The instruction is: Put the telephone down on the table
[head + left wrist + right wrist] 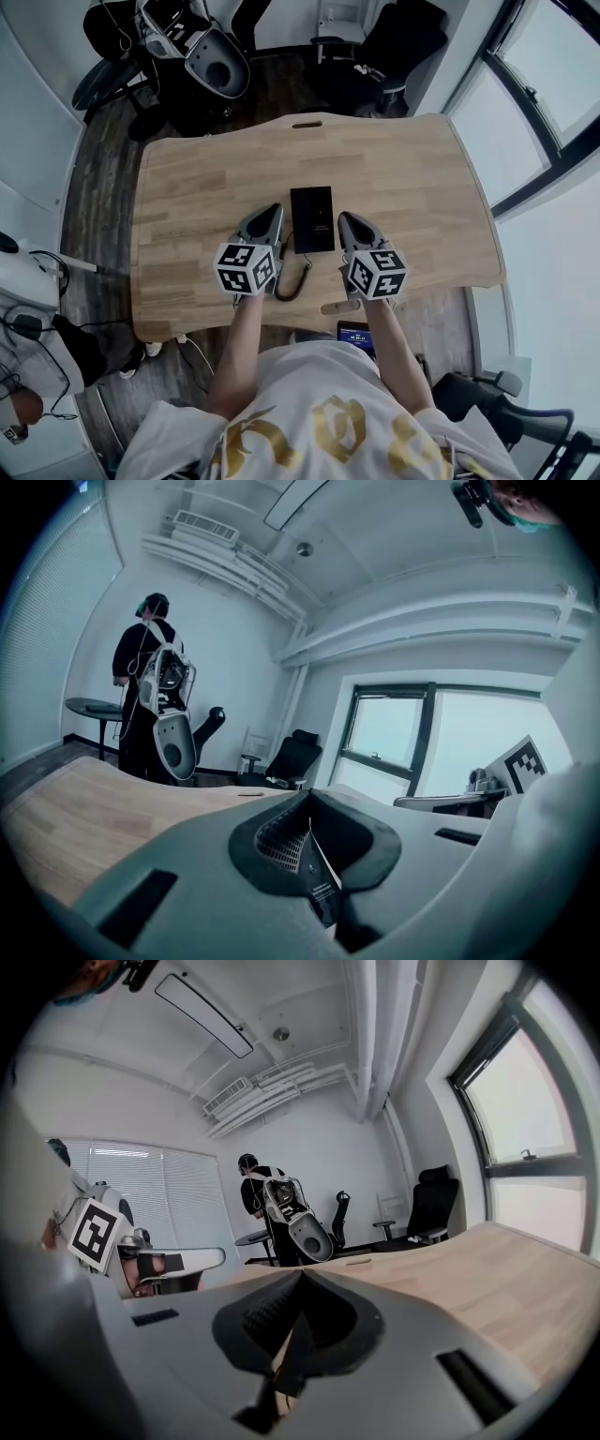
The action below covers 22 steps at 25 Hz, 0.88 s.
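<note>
Both pressed together, the left hand-held gripper (pixel 273 212) and right hand-held gripper (pixel 346 218) flank the telephone (pixel 312 218) on the table (pixel 187 187).

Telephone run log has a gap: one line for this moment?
telephone: flat on table | left tongs: shut | right tongs: shut

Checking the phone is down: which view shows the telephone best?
Head view: the telephone lies flat on the table, whole, between left gripper and right gripper. The gripper views look across the tabletop; no telephone recognisable there.
</note>
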Each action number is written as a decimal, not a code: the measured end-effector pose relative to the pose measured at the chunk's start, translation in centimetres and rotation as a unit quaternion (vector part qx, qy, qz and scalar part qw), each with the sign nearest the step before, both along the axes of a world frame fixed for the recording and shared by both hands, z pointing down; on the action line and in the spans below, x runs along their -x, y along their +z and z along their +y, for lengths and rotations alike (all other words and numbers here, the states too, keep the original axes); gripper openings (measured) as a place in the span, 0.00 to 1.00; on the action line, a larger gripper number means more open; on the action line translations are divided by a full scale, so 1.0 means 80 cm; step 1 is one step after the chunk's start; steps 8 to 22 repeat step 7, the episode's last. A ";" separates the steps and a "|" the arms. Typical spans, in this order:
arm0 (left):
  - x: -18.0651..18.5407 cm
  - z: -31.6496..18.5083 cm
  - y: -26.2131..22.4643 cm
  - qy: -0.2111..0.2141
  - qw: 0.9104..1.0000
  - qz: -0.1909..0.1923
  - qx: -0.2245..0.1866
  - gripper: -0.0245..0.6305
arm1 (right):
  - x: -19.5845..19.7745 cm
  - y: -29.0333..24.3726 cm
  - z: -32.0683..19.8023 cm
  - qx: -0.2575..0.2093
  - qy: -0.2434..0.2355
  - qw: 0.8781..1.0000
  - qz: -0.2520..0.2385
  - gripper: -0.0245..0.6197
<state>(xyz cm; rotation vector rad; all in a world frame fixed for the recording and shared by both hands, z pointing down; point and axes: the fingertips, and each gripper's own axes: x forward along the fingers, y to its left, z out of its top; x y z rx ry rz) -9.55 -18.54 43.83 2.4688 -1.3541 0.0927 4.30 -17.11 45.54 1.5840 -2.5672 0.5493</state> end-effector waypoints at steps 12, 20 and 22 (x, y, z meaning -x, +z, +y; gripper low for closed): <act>-0.003 -0.005 0.007 0.003 1.000 0.006 0.012 0.05 | -0.007 0.003 -0.006 0.004 0.003 1.000 -0.005 0.06; -0.003 -0.005 0.007 0.003 1.000 0.006 0.012 0.05 | -0.007 0.003 -0.006 0.004 0.003 1.000 -0.005 0.06; -0.003 -0.005 0.007 0.003 1.000 0.006 0.012 0.05 | -0.007 0.003 -0.006 0.004 0.003 1.000 -0.005 0.06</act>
